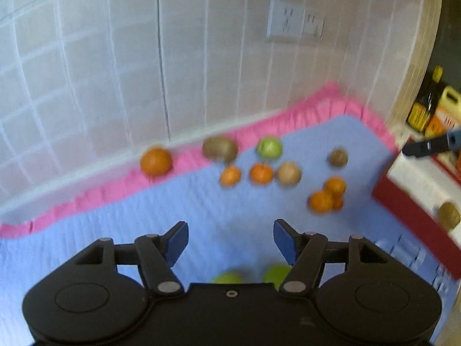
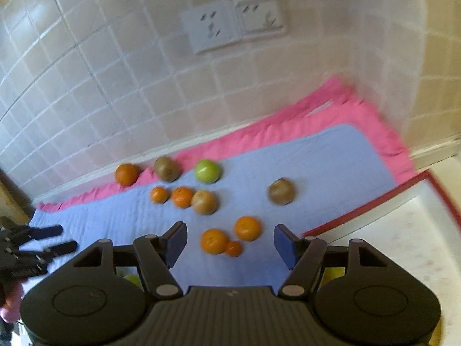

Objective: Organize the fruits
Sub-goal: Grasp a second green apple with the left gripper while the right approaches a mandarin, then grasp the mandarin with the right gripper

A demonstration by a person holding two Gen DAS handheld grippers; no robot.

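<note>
Fruits scattered on the blue mat
Left tool and right tool both spread, empty, above the oranges.

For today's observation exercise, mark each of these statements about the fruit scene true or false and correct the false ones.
1. Both tongs hold nothing. True: the left tongs and the right tongs stand open over the blue mat.
2. A cluster of three oranges lies just ahead of the right tongs. True.
3. The green apple sits in the tray. False: it lies on the mat.
4. The wall behind is brick. False: it is pale tile with sockets.
</note>
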